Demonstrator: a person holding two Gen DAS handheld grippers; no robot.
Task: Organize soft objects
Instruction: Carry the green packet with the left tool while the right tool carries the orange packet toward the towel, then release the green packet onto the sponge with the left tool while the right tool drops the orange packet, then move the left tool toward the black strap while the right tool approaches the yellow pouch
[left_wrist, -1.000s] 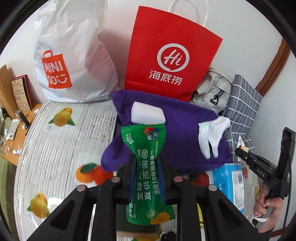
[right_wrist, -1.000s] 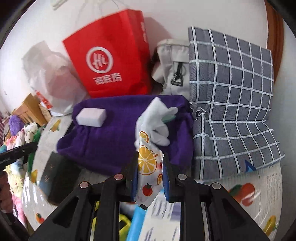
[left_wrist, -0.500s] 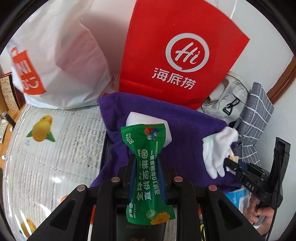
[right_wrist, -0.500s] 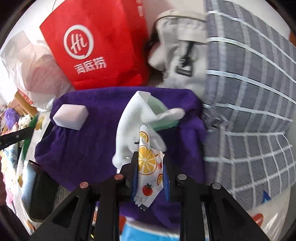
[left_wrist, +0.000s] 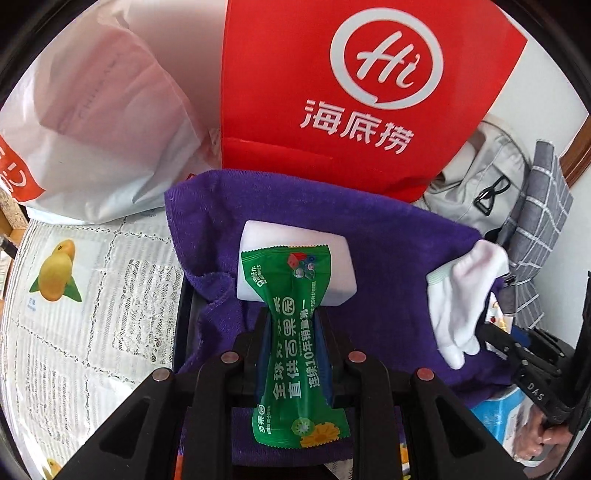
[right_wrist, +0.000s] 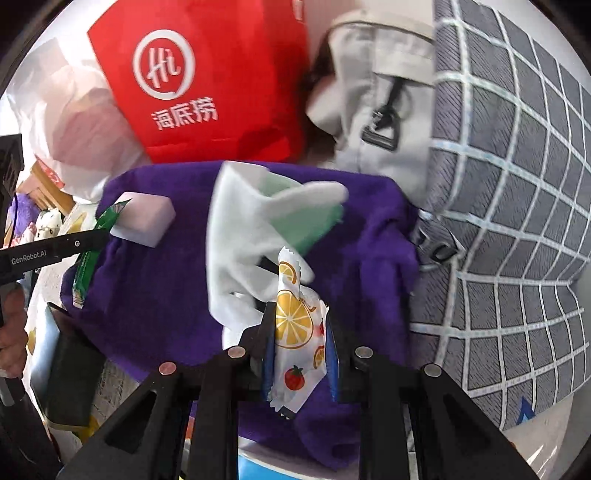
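My left gripper (left_wrist: 291, 317) is shut on a green wipes packet (left_wrist: 295, 343), held just over a white sponge block (left_wrist: 295, 243) that lies on a purple towel (left_wrist: 388, 236). To the right on the towel lies a white glove (left_wrist: 458, 295). My right gripper (right_wrist: 299, 325) is shut on a white packet printed with orange slices (right_wrist: 295, 332), right over the white glove (right_wrist: 243, 236) and the purple towel (right_wrist: 162, 288). The sponge (right_wrist: 147, 218) and the green packet (right_wrist: 92, 251) in the left gripper (right_wrist: 96, 236) show at the left of the right wrist view.
A red paper bag (left_wrist: 354, 96) and a white plastic bag (left_wrist: 96, 122) stand behind the towel. A grey bag (right_wrist: 376, 92) and a grey checked cushion (right_wrist: 517, 221) sit to the right. A fruit-print tablecloth (left_wrist: 74, 295) spreads left. A dark box (right_wrist: 70, 376) lies under the towel.
Both grippers came down and forward toward the purple towel. The green packet now hangs over the sponge, and the orange-print packet now sits against the white glove.
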